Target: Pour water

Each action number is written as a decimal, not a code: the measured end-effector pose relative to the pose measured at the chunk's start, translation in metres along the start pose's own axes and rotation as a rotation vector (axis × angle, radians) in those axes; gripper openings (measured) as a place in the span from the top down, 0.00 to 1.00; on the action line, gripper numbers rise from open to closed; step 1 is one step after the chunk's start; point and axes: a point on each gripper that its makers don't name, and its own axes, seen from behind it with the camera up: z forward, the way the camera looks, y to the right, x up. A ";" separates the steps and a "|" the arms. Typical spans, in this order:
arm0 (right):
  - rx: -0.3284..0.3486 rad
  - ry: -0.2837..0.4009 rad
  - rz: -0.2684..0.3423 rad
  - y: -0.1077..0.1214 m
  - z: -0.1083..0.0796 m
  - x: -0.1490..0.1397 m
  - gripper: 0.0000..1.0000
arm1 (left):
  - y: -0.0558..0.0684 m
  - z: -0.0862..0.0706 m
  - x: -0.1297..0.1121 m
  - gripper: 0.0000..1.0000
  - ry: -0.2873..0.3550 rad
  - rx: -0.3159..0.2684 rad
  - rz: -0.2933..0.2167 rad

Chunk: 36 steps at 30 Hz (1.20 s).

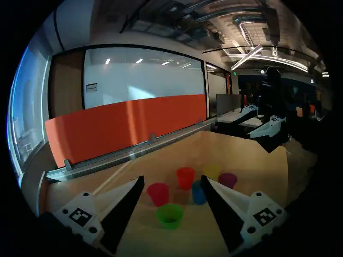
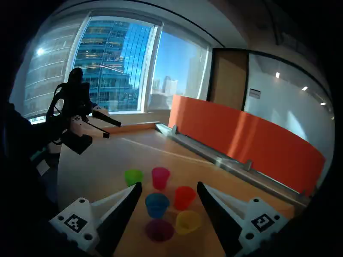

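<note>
Several small coloured plastic cups stand close together on a light wooden table point(image 1: 240, 158): green point(image 1: 169, 215), pink point(image 1: 158, 193), red point(image 1: 185, 177), blue point(image 1: 198, 192), yellow point(image 1: 211, 171) and purple point(image 1: 227, 180). My left gripper point(image 1: 172, 179) hovers open just short of them, nothing between its fingers. From the opposite side, my right gripper point(image 2: 169, 186) is open too, facing the green cup point(image 2: 133, 176), pink point(image 2: 160, 177), red point(image 2: 184, 197), blue point(image 2: 157, 204), yellow point(image 2: 188, 221) and purple point(image 2: 159, 230). Each view shows the other gripper farther off: right gripper point(image 1: 261, 121), left gripper point(image 2: 104, 126).
An orange divider panel point(image 1: 128, 124) on a metal rail point(image 1: 128, 154) runs along the table's far side. A large window point(image 2: 115, 64) lies beyond one end. A person's dark sleeve point(image 2: 25, 141) holds the left gripper. Bare tabletop point(image 2: 107, 154) surrounds the cups.
</note>
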 end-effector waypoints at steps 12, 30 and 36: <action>0.047 -0.069 0.010 -0.002 0.024 -0.024 0.00 | -0.002 0.018 -0.038 0.02 -0.071 -0.031 -0.026; 0.105 -0.182 0.018 -0.006 0.067 -0.069 0.00 | -0.006 0.044 -0.096 0.03 -0.192 -0.058 -0.030; 0.117 -0.212 0.021 -0.010 0.079 -0.085 0.00 | -0.004 0.050 -0.117 0.02 -0.236 -0.067 -0.018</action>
